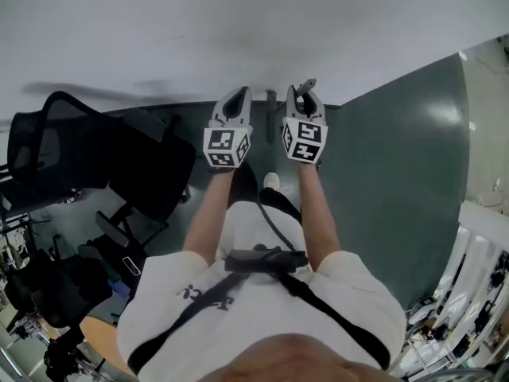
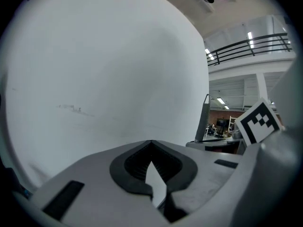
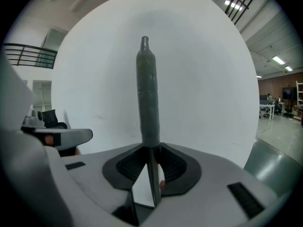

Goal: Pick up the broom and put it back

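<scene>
Gripping the broom (image 3: 147, 98) is the right gripper (image 3: 150, 151), its jaws clenched on the shaft just below the sleeve. In the right gripper view the handle stands dead upright in the middle of the frame. It has a dark grey-green sleeve, slightly glossy, narrowing to a small knob at the top. Below the sleeve a thinner dark shaft runs down through the black ribbed pads. Only the handle shows; the brush end is out of sight in every view.

Over to the left gripper (image 2: 151, 145): its jaws are closed tip to tip with nothing between them, only pale wall showing through the gap behind the tips. From the head view both grippers sit side by side at centre frame on bare forearms, marker cubes facing the camera. The handle tip pokes up past the right one.

Now the room. A plain white wall (image 1: 238, 22) fills the top of the head view and most of both gripper views, marked only by a few faint scuffs. The floor (image 1: 398, 173) is dark grey-green and smooth, with a soft glare patch at upper right. Black mesh office chairs (image 1: 87, 146) crowd the left side. A white railing (image 1: 477, 245) stands at lower right. High in the left gripper view a dark balcony rail (image 2: 251, 46) runs along the upper right, and strip lights (image 3: 279, 60) glow at the far right of the right gripper view.
</scene>
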The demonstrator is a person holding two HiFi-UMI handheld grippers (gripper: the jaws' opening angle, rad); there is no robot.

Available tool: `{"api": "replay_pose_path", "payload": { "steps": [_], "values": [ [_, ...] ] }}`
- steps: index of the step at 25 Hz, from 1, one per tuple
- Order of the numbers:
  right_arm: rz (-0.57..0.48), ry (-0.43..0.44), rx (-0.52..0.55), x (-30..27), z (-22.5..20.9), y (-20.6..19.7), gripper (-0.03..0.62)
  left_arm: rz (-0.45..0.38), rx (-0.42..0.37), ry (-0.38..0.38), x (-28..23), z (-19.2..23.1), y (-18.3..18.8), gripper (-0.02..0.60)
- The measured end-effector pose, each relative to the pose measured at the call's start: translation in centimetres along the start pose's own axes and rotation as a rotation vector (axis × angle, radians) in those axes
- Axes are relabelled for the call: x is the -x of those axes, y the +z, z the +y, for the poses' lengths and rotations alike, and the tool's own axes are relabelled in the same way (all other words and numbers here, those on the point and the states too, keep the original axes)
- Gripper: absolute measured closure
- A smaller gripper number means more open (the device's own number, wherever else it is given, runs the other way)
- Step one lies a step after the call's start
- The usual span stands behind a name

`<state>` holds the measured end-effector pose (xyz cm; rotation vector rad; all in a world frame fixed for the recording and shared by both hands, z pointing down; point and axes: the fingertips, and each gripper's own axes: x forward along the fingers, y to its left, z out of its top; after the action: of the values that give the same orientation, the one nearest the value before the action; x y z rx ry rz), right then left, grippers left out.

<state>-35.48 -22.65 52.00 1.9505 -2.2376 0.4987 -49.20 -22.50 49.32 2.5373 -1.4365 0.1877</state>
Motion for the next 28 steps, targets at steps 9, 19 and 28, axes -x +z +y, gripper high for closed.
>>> {"api": "replay_pose_path", "payload": {
  "steps": [9, 19, 28],
  "values": [
    [-0.18, 0.033, 0.03, 7.5, 1.5, 10.5, 0.499, -0.098, -0.052, 0.03, 4.3, -3.2, 8.4, 0.572],
    [-0.331, 0.09, 0.063, 11.5, 3.1, 17.6, 0.499, -0.181, -0.082, 0.03, 5.9, -6.6, 14.0, 0.572],
    [-0.348, 0.124, 0.068, 12.1, 3.0, 18.5, 0.499, -0.217, -0.097, 0.062, 6.1, -7.4, 15.4, 0.572]
  ]
}}
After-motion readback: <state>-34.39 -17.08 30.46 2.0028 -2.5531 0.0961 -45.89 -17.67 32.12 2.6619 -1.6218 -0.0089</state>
